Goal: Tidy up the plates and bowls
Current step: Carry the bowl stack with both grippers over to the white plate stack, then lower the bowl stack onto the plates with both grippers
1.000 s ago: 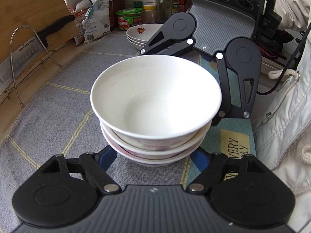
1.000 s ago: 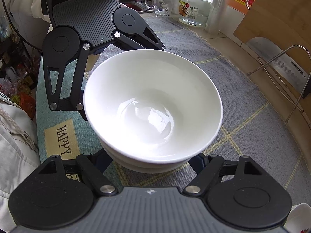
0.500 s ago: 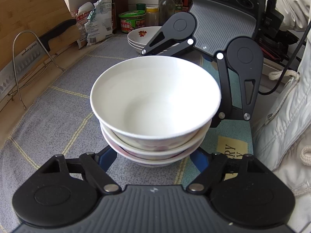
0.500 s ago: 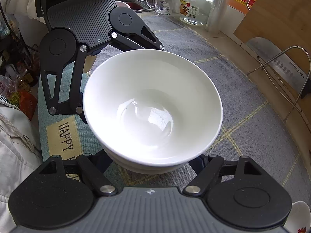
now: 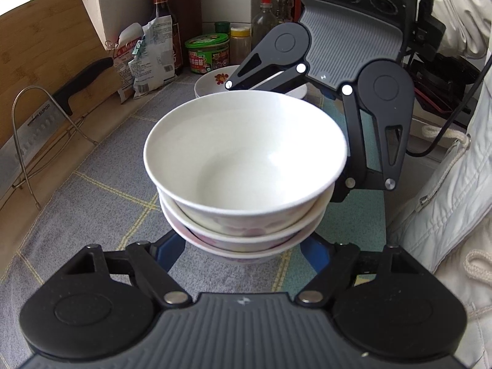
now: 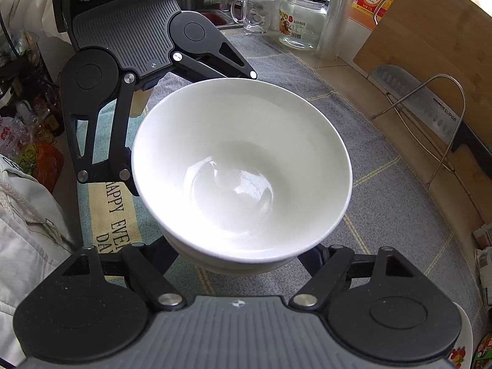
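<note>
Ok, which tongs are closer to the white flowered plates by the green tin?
Right. The right tongs grip the stack of white ceramic bowls on the side facing the white flowered plates; the left tongs grip the opposite side, farther away.

The stack of bowls (image 5: 246, 166) hides the fingertips of both grippers, so where the fingers meet it cannot be told. Behind the far gripper, a pile of flowered plates (image 5: 215, 80) is half covered. The cleaver (image 6: 430, 117) is cut off at the right edge.

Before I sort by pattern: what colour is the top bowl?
Plain white top bowl, clearest in the right wrist view.
</note>
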Demonstrator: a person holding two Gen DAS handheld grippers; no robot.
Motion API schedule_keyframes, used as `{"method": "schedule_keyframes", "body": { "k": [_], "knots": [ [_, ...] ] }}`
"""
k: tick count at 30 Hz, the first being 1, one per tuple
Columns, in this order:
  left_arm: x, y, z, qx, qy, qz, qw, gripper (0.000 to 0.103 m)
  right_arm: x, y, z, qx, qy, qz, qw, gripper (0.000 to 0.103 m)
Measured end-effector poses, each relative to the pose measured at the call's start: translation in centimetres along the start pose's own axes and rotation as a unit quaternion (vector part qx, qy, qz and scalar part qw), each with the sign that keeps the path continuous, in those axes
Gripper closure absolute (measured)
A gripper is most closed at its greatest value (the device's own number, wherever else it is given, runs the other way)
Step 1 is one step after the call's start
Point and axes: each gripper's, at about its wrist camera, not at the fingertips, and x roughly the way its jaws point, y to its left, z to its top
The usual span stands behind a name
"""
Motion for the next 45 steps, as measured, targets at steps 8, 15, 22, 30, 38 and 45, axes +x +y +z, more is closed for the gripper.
{"method": "schedule_keyframes", "body": {
  "k": [8, 15, 22, 30, 38, 45],
  "knots": [
    [1.8, -1.1, 3.6, 0.002, -0.012, 0.012, 0.9999, 0.022, -3.5, -2.3, -2.7, -0.009, -0.008, -0.005, 1.0, 0.018],
    [4.1, -1.4, 7.5, 0.012, -0.025, 0.01, 0.9996, 0.022, -6.8, -4.8, -5.4, -0.01, -0.011, -0.015, 1.0, 0.018],
    [6.6, -1.5, 11.2, 0.036, -0.041, 0.002, 0.9985, 0.022, -10.0, -7.2, -8.7, 0.0, -0.01, -0.044, 0.999, 0.018],
    [10.4, -1.2, 14.5, 0.064, -0.042, -0.009, 0.997, 0.022, -11.7, -10.2, -12.1, 0.022, -0.005, -0.073, 0.997, 0.018],
    [13.9, -0.2, 15.7, 0.069, -0.028, -0.016, 0.9971, 0.022, -10.8, -12.9, -14.2, 0.039, 0.011, -0.08, 0.996, 0.018],
    [15.7, 0.5, 16.1, 0.057, -0.014, -0.023, 0.998, 0.022, -9.6, -14.4, -15.2, 0.044, 0.02, -0.07, 0.996, 0.018]
  ]
}}
